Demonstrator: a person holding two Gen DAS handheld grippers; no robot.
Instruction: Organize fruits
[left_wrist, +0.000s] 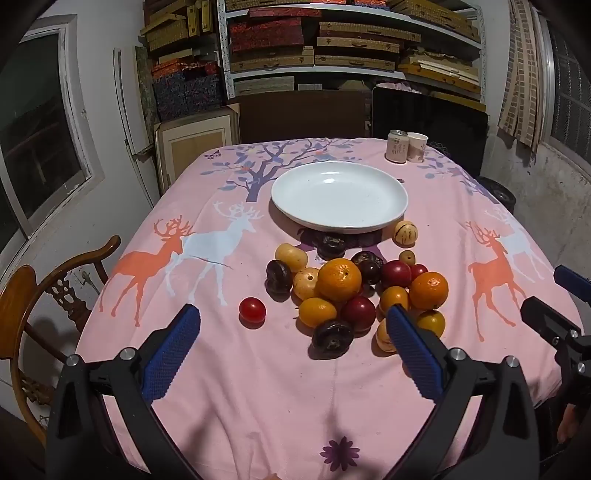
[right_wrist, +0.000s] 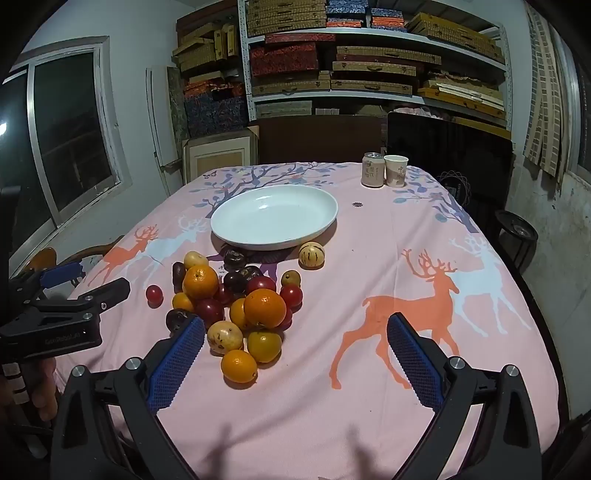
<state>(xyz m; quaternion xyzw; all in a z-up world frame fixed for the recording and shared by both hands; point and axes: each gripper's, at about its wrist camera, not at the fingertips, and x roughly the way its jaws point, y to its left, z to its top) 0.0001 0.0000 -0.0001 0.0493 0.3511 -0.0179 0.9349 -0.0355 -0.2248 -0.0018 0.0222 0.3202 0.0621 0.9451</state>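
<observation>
Desk: white plate (left_wrist: 339, 195), bare; fruit pile (left_wrist: 347, 295) just before it (one red fruit (left_wrist: 252, 310) apart); left gripper (left_wrist: 291, 343), right gripper (right_wrist: 295, 350): jaws open, holding nothing

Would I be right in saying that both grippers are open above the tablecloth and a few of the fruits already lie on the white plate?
Not quite. The white plate holds no fruit, as both wrist views show; the fruit pile lies on the tablecloth in front of it. The rest stands: left gripper and right gripper are both open.
</observation>
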